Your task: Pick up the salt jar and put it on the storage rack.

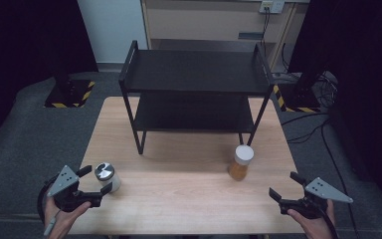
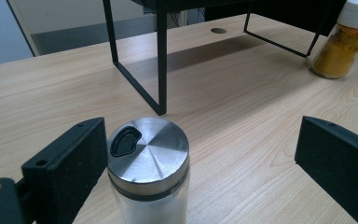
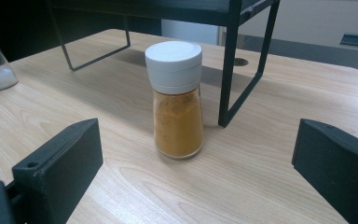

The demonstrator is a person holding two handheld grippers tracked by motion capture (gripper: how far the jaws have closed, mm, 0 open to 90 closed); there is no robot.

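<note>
A glass shaker with a shiny metal lid and white contents stands at the table's front left. My left gripper is open around it. In the left gripper view the shaker stands close to the left jaw, with a wide gap to the right jaw of my left gripper. A jar of orange powder with a white cap stands at the front right. My right gripper is open, a short way to the right of it and nearer me. The jar stands upright ahead of my right gripper, beyond its jaws.
A black two-tier metal rack stands at the back middle of the wooden table, both shelves bare. Its front legs rise just behind the two containers. Grey floor surrounds the table, with cables at the right.
</note>
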